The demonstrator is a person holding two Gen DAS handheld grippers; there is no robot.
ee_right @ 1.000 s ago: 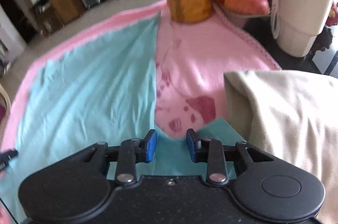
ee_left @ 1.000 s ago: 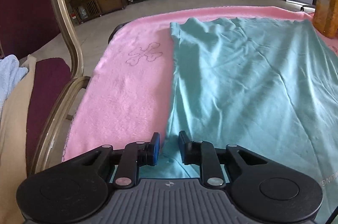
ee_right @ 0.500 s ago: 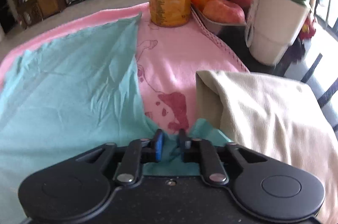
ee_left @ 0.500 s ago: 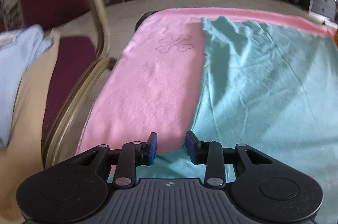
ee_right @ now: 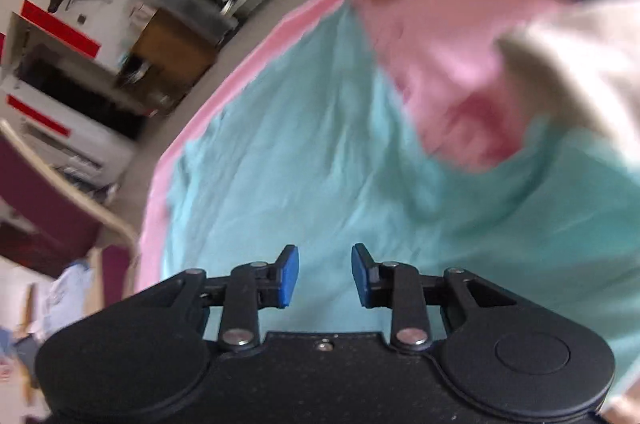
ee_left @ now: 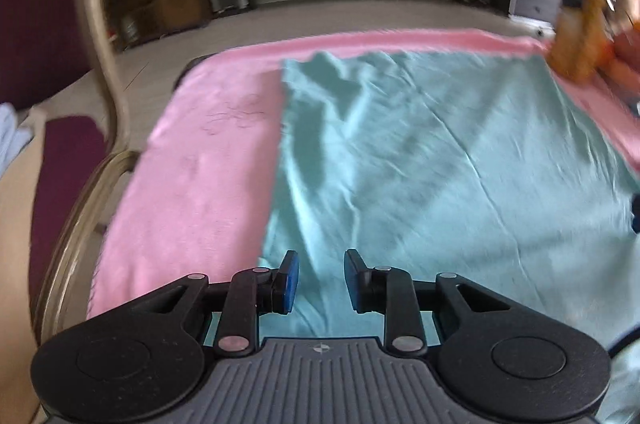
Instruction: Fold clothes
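Left wrist view showed the pink towel (ee_left: pixel 192 160) spread over the table, with the teal shirt (ee_left: pixel 440 164) laid flat on it, a bit right of centre. The shirt's left edge ran straight up the towel; its far hem sat just short of the towel's far border. Creases fanned across the middle and bunched near the far-left corner. A chair (ee_left: pixel 100 72) stood off the towel's left side. An orange container (ee_left: pixel 580 12) sat at the far-right corner, clear of the shirt.

Right wrist view was tilted and blurred. A beige cloth (ee_right: pixel 580 64) lay on the towel's right side, touching or just beside the shirt's near-right part; I couldn't tell which.

Left gripper (ee_left: pixel 318 280) hung over the shirt's near-left corner, fingers apart and closing, fabric under the gap but no visible pinch. Right gripper (ee_right: pixel 325 276) hung over the near edge further right, fingers spread with a clear gap, nothing pinched.

My read: the step was a two-corner grab at the near hem before folding.
- Left should get both layers right at the corner, not the towel underneath.
- Right looked too far inboard; better to shift it toward the near-right corner, away from the beige cloth, so that doesn't get dragged.
- Lift both evenly and keep the hem taut, or those creases get folded in.
- Watch the container when carrying the hem to the far edge.
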